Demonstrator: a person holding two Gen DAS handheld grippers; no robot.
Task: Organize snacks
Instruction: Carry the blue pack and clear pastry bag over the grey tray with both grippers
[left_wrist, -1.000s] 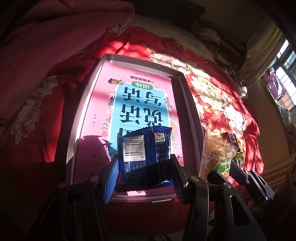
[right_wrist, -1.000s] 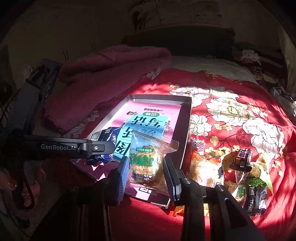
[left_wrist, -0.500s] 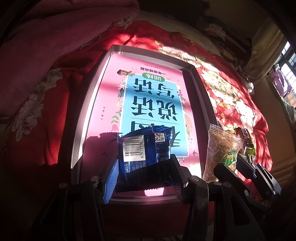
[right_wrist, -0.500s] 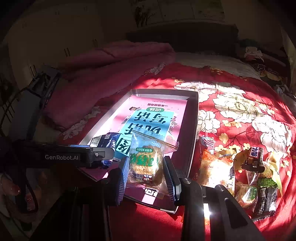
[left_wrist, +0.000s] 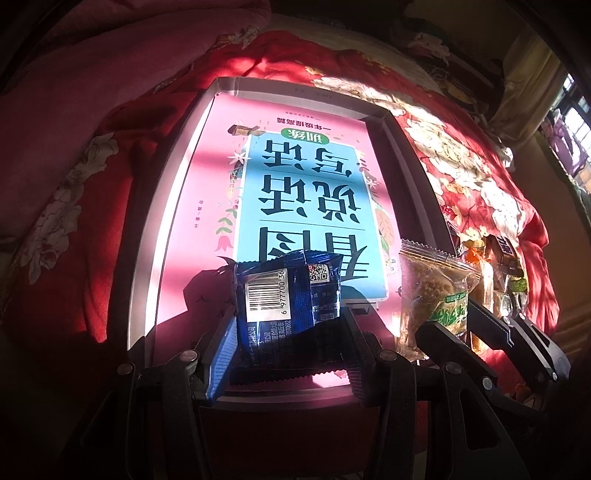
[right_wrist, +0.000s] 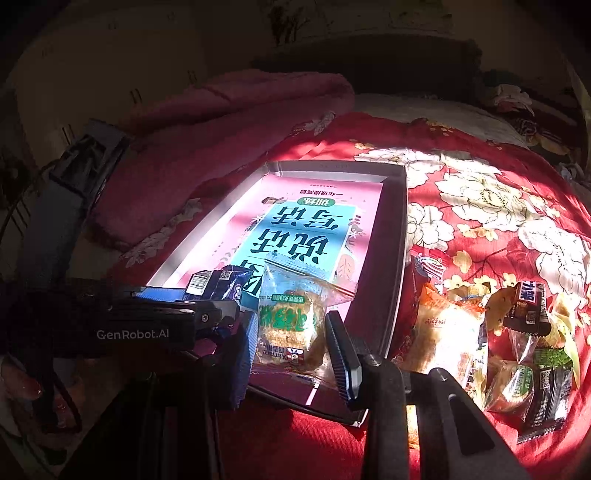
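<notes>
Quick update: both my tongs have dropped lower over the shallow grey metal tray (left_wrist: 413, 192) w/ the pink and blue book (left_wrist: 295, 177) lying in it, on the red floral bedspread (right_wrist: 480, 206). Left tongs (left_wrist: 288, 332) are clamped on the dark blue foil snack packet w/ a barcode (left_wrist: 284, 291), jaws about halfway apart bc the pack is fat. Right tongs (right_wrist: 291, 339) are squeezed onto the clear bag w/ a golden puffed cake inside (right_wrist: 291, 325). Both packs now hang just above the tray's near end, so imo I'm abt ready to let go. Rest of the loose snack pile (right_wrist: 517, 339) is on the bed beside the tray, so plenty left tbh.
</notes>
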